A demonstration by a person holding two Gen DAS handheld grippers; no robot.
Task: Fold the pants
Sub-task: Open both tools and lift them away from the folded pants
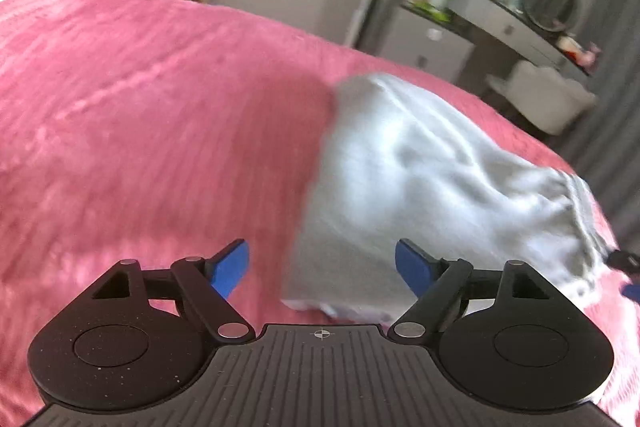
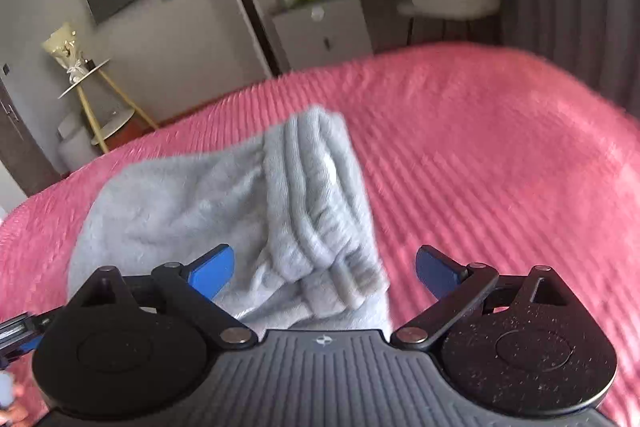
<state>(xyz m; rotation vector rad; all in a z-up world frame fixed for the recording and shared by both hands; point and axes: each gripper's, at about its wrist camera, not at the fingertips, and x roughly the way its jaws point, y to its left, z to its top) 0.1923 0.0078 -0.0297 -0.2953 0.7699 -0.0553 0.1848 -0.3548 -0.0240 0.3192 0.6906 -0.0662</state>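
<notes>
2 spread, empty grippers, left gripper (image 1: 322, 269) and right gripper (image 2: 325, 273), hover over grey pants (image 2: 224, 211) on a pink bedspread (image 2: 480, 147).

We hold our left gripper (image 1: 322, 269) tilted downward, its two blue-padded fingers (image 1: 231, 269) spread wide apart with nothing pressed between them. The black linkage arms behind the pads are splayed outward to either side of the ribbed body. Our right gripper (image 2: 324, 273) is angled downward as well, and its blue pads (image 2: 212, 273) stand even wider, clamping nothing. Its linkages are likewise swung out. In the right wrist view, part of our left gripper shows at the lower left edge, just beside the right one; in the left wrist view, a dark sliver of the right gripper shows at the far right edge.
</notes>
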